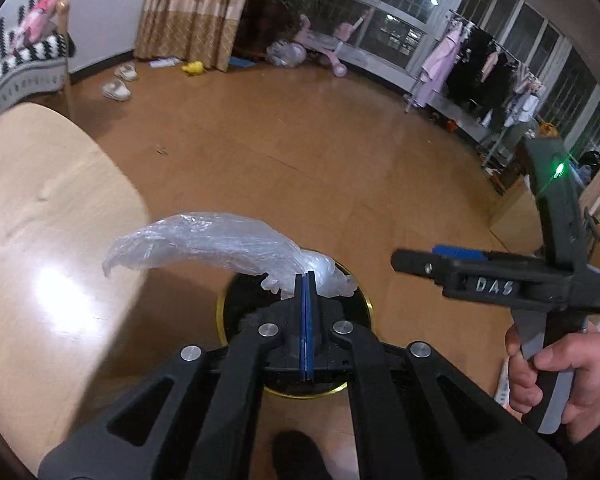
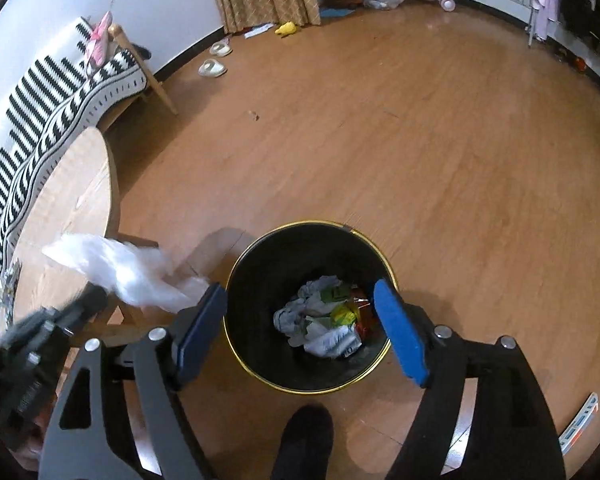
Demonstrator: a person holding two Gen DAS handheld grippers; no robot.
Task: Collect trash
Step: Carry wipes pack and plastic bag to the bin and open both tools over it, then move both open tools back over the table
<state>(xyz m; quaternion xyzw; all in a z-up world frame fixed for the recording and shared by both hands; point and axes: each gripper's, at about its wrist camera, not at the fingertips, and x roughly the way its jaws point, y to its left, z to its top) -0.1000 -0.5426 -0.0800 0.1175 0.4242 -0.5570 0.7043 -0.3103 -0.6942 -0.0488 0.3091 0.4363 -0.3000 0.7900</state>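
While crumpled trash (image 2: 324, 320) fills it, the bin (image 2: 260, 264) stands uncovered.

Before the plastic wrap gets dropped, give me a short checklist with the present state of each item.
1. Left claw shut on the clear plastic wrap: ok.
2. Wrap fully over the black bin: not ok; in the right wrist view it hangs beside the rim, toward the wooden table.
3. Bin has room: ok, the crumpled trash lies at the bottom.
4. Right claw open and empty, above the bin: ok.
5. Right claw out of the wrap's path: cannot tell.
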